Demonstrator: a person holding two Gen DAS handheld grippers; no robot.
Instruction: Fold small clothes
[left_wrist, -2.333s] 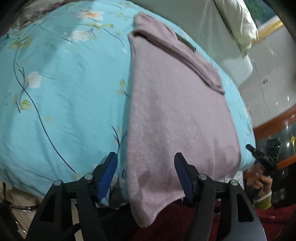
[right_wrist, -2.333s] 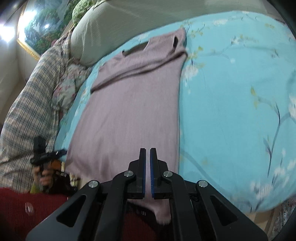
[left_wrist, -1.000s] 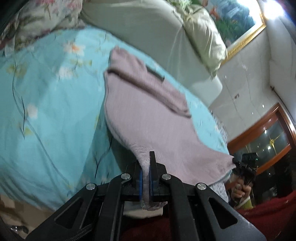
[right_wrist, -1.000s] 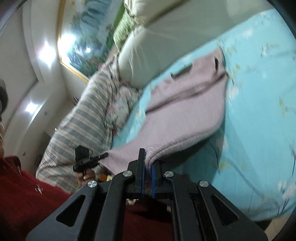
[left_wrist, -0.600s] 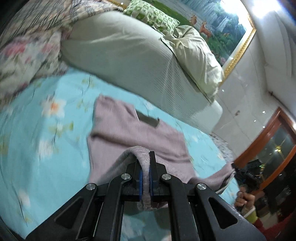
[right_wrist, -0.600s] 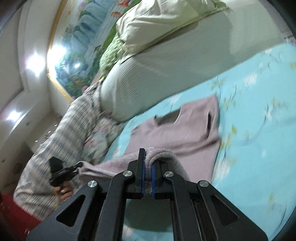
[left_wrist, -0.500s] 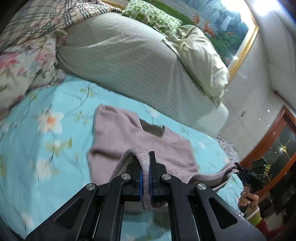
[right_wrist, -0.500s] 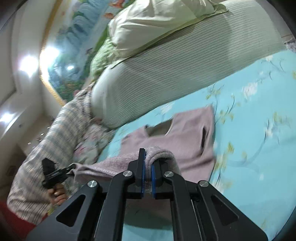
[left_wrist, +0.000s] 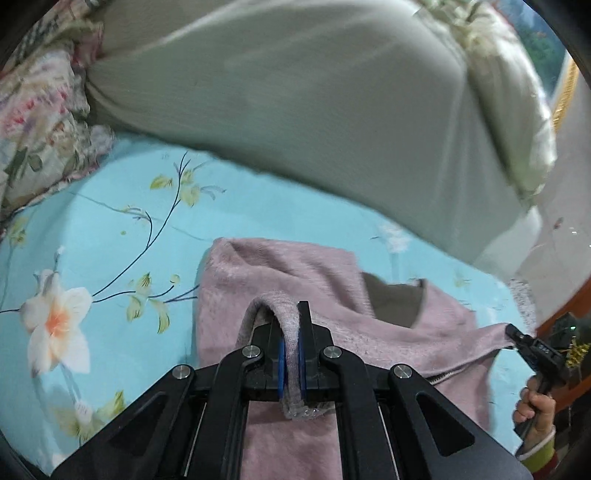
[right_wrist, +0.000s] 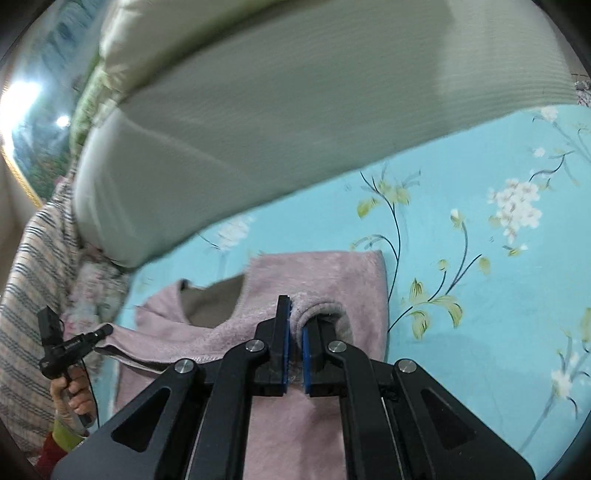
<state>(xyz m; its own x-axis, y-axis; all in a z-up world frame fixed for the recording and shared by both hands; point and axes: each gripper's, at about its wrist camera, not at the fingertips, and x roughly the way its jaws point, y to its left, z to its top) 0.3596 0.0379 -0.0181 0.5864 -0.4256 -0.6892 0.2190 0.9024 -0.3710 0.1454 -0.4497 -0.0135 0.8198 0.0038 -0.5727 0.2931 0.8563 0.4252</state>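
Pink sweater (left_wrist: 399, 325) lying on the blue flowered bedsheet (left_wrist: 110, 236), neckline end toward the grey bolster (left_wrist: 295, 110), hem end doubled up and carried over the body toward the collar. Half-fold well under way, by the look of it: lower layer flat on the bed, upper layer raised between two pinch points and not yet laid down. Left to do, at a guess: lowering the hem onto the shoulders, letting go, smoothing, maybe one more fold across.

Left hand-held gripper (left_wrist: 291, 341) clamped tight on a hump of the hem, cloth looping up over the blue pads and a tuft poking out below. Pointing forward and slightly down toward the collar opening, low over the garment.

Right hand-held gripper (right_wrist: 294, 332) likewise pinching its corner of the hem, a thin slit showing between the pads with fabric bunched through the tips and curling off to the right. Same attitude: aimed at the neckline, low, roughly level with its partner.

From the left camera, the other tool visible far right with the hem stretched toward it, fingers of a hand (left_wrist: 535, 410) wrapped round the handle. Hem taut between the two, so both corners look about even
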